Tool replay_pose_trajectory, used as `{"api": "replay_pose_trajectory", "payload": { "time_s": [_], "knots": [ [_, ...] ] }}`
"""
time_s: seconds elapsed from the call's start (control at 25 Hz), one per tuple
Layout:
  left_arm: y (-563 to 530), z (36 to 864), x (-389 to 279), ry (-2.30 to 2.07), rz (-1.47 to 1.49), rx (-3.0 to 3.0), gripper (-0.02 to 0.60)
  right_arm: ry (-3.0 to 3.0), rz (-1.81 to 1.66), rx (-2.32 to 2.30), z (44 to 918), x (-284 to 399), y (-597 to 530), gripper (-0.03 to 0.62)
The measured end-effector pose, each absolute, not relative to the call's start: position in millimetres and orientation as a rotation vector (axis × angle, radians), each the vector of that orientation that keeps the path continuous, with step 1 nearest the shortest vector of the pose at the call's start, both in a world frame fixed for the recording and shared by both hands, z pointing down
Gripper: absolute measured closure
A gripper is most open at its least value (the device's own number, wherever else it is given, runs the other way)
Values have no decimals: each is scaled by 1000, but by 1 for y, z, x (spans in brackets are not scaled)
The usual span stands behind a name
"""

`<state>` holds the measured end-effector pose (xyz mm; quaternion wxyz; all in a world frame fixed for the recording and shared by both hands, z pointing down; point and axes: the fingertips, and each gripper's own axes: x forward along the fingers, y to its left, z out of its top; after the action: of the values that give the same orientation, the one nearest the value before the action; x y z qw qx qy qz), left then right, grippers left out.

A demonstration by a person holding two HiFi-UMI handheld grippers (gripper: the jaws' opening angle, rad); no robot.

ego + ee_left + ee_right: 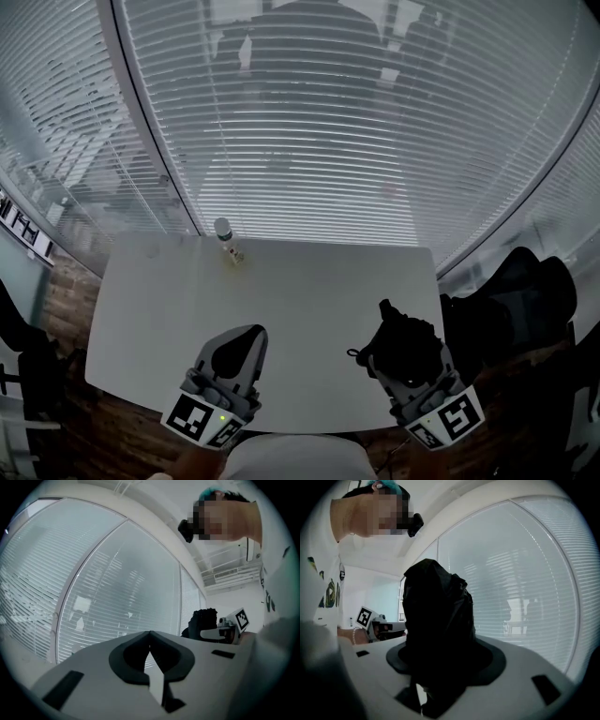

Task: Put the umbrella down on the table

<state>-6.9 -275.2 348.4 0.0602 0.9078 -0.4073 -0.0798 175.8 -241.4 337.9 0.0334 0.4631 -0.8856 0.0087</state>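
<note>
Left gripper [246,334]: grey plastic, jaws pressed together on nothing, parked clear of the work. Right gripper [410,373]: jaws pinching a folded black umbrella [405,337], a soft, crumpled fabric bundle. It is held level over the near right part of the table [309,281], probably for laying flat; apparently not yet set down. Table: white, smooth, matte, rounded corners. Far edge: small capped bottle [223,231]. Behind: slatted blinds [337,122].

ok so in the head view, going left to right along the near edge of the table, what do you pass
left gripper → umbrella, clamped in the right gripper → black bulky shape at far right
</note>
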Motion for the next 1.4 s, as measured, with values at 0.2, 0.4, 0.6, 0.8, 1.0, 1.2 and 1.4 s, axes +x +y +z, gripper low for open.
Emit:
{"api": "replay_pose_trajectory", "payload": {
  "time_s": [0.2, 0.4, 0.6, 0.8, 1.0, 1.2, 1.4],
  "knots": [
    [-276, 355, -16, -1224, -223, 2744, 569, -2644, -49, 1412, 344, 172, -246, 338],
    [-275, 359, -25, -1221, -222, 2732, 569, -2517, -132, 1320, 366, 160, -251, 338],
    [-276, 364, -30, -1211, -220, 2724, 569, -2364, -182, 1214, 398, 149, -257, 339],
    [-276, 366, -31, -1204, -222, 2718, 569, -2213, -219, 1118, 431, 140, -268, 339],
    [-276, 369, -31, -1203, -218, 2712, 569, -2058, -304, 1016, 469, 136, -278, 341],
    [-278, 373, -31, -1204, -213, 2706, 569, -1963, -316, 928, 507, 132, -287, 341],
    [-281, 375, -33, -1210, -207, 2703, 569, -1865, -335, 853, 539, 132, -294, 342]
  ]
}}
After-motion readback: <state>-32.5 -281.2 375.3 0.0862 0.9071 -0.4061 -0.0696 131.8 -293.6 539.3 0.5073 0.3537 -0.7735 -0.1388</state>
